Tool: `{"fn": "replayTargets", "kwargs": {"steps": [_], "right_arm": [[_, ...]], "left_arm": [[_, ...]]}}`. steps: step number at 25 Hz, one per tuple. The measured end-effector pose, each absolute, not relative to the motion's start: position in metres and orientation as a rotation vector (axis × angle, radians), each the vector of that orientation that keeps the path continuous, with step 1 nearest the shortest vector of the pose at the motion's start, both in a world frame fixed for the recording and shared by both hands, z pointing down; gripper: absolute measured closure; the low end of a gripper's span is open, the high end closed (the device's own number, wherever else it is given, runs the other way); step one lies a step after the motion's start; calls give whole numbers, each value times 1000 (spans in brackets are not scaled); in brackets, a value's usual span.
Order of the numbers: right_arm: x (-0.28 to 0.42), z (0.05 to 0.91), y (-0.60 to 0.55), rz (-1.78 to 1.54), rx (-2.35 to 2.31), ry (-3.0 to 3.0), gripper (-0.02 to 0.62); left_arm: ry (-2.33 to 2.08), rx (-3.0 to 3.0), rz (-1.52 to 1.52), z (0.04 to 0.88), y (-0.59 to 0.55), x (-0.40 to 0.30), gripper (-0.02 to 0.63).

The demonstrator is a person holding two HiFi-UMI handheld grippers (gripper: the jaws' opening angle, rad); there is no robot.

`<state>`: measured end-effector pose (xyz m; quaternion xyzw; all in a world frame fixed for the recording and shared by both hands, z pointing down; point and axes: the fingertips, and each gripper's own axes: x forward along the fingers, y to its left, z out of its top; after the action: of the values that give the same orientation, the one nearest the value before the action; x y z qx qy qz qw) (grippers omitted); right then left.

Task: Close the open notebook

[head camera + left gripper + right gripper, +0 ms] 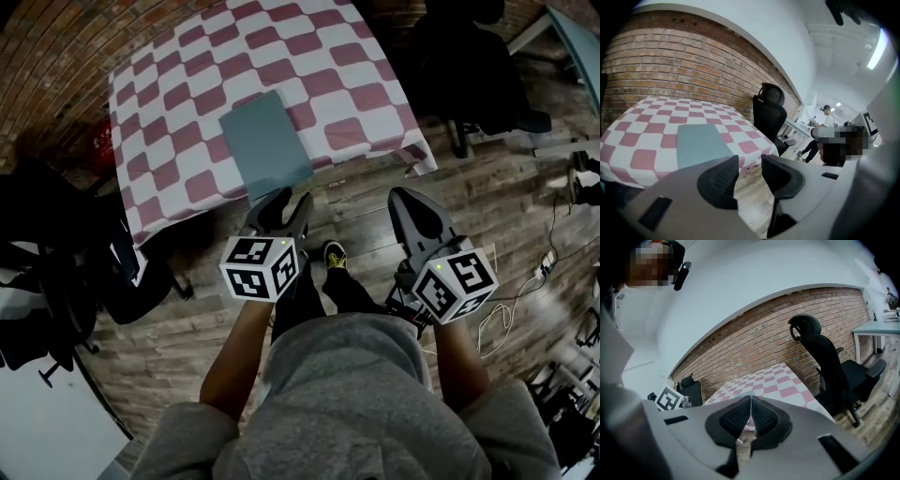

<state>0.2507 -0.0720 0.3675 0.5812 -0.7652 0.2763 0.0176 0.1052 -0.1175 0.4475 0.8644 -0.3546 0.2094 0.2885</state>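
Markings: black-and-white square patterns cover the left cube point(260, 268) and the right cube point(457, 284); they are patterns only, not words.
Notebook point(266, 142): shut and lying flat, a plain grey-blue rectangular cover, slightly skewed to the desk's edges.
Notebook's place: on the desk point(187, 84), about midway along its near edge, touching neither tool.
Desk: covered by a red-and-white chequered cloth point(309, 47).
Left tool point(292, 199): released, jaws standing apart with only the wooden floor point(487, 206) showing between them; held just off the desk's near edge.
Right tool point(405, 195): clenched, jaws meeting tip to tip, grasping nothing; held off the desk's near right corner.
Chair point(469, 66): a black office chair, just beside the desk's right side.
Wall point(670, 61): brick, behind the desk's far side.
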Motion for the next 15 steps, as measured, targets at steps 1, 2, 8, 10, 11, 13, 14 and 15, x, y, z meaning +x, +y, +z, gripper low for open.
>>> {"fn": "replayTargets", "kwargs": {"steps": [1, 2, 8, 10, 11, 13, 14, 15], "right_arm": [[252, 364, -70, 844, 1807, -2379, 569], [253, 361, -68, 827, 1807, -2383, 569], [251, 338, -56, 727, 1790, -2407, 569], [251, 330, -52, 691, 1791, -2410, 569], [250, 325, -50, 681, 1792, -2414, 569], [249, 317, -47, 668, 1792, -2431, 569], [248, 313, -46, 658, 1790, -2441, 569], [247, 309, -45, 646, 1788, -2450, 569]], "left_arm": [[-974, 2315, 543, 438, -115, 101, 450], [-1016, 2326, 530, 427, -113, 95, 467], [-1239, 2407, 456, 366, -96, 61, 588], [-1254, 2412, 425, 355, -88, 55, 591], [-1263, 2412, 412, 350, -84, 51, 592], [-1296, 2411, 400, 342, -76, 43, 594], [-1314, 2412, 396, 338, -73, 39, 594], [-1330, 2414, 390, 334, -70, 36, 595]]}}
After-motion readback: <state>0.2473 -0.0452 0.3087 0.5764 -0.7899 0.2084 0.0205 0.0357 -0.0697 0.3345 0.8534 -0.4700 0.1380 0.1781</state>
